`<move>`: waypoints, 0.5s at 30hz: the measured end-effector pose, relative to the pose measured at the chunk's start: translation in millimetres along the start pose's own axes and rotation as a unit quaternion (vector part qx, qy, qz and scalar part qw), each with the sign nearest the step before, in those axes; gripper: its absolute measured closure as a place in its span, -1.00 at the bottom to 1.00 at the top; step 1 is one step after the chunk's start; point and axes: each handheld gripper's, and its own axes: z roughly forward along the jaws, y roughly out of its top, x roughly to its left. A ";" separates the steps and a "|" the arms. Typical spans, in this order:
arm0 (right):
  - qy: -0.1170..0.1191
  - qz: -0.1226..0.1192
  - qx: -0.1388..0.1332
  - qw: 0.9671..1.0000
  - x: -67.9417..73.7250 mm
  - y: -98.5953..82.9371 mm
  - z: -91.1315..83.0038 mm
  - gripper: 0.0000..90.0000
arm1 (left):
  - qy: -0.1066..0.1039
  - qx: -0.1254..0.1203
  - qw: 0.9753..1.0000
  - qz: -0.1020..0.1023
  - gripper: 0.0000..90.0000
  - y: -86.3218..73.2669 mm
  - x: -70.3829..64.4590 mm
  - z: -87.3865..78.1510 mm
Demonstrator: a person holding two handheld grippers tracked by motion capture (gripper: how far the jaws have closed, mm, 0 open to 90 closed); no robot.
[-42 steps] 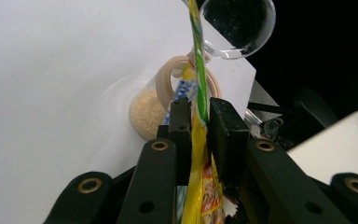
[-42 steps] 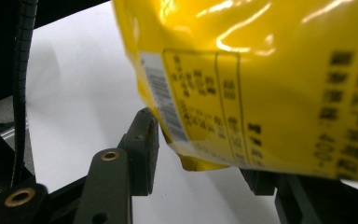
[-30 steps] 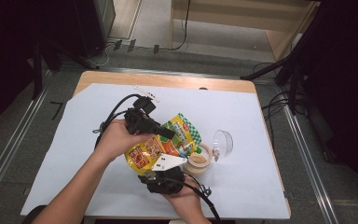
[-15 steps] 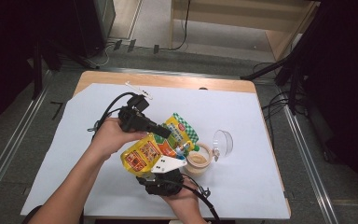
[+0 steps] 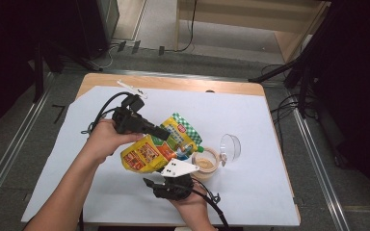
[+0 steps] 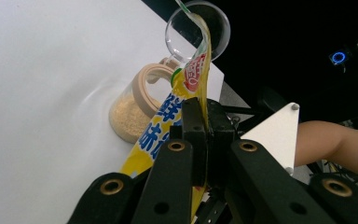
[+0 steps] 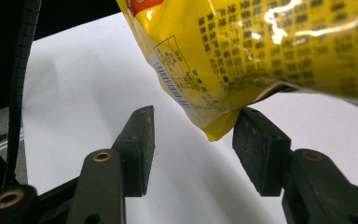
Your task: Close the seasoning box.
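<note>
A yellow and green pouch (image 5: 154,150) hangs tilted above the white sheet, and my left gripper (image 5: 166,133) is shut on its upper edge. In the left gripper view the jaws pinch the pouch (image 6: 186,93) edge-on. Its far end reaches toward a small jar (image 6: 128,116) of tan powder. The jar (image 5: 205,163) stands open, and its clear lid (image 5: 230,147) lies just to its right. My right gripper (image 5: 171,185) sits below the pouch near the front edge and is open. The pouch's lower corner (image 7: 216,126) dips between the right gripper's (image 7: 191,149) jaws without being clamped.
A white sheet (image 5: 270,192) covers most of the wooden table (image 5: 173,82). A small white object (image 5: 132,89) lies at the back left. Black cables trail from both grippers. Beyond the table edges are floor rails and dark stands.
My left gripper has drawn a little left and back with the pouch, which has tilted further, its yellow end swinging down toward the right gripper. The right gripper has barely moved.
</note>
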 end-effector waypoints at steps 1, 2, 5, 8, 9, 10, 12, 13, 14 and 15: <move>-0.002 0.000 -0.002 1.000 -0.3 0.2 -0.4 0.12 | 0.001 -0.002 1.000 -0.001 1.00 -0.4 0.3 -1.9; -0.001 0.000 -0.003 1.000 -0.6 0.4 -1.0 0.12 | 0.002 -0.006 1.000 0.000 1.00 -0.8 0.7 -3.7; -0.004 0.000 -0.006 1.000 -2.2 1.2 -2.9 0.12 | 0.006 -0.013 1.000 0.000 1.00 -2.0 2.2 -9.4; -0.006 0.005 -0.010 1.000 -4.7 1.7 -4.6 0.11 | 0.009 -0.021 1.000 -0.004 1.00 -3.4 3.7 -14.6; -0.008 0.005 -0.011 1.000 -5.7 1.9 -5.1 0.11 | 0.011 -0.022 1.000 -0.003 1.00 -3.8 4.3 -16.5; -0.008 0.007 -0.011 1.000 -6.2 2.0 -5.7 0.11 | 0.013 -0.024 1.000 -0.003 1.00 -4.3 4.9 -18.0; -0.016 0.006 -0.012 1.000 -7.5 2.2 -6.4 0.11 | 0.015 -0.027 1.000 -0.004 1.00 -5.1 4.9 -20.9; -0.015 0.007 -0.014 1.000 -8.1 2.2 -6.8 0.11 | 0.015 -0.030 0.999 -0.006 1.00 -5.5 5.0 -22.3; -0.015 0.009 -0.014 1.000 -8.5 2.4 -7.0 0.11 | 0.016 -0.034 0.999 -0.005 1.00 -5.9 5.8 -24.7; -0.016 0.010 -0.014 1.000 -9.0 2.6 -7.4 0.11 | 0.017 -0.035 0.999 -0.005 1.00 -6.1 6.5 -26.1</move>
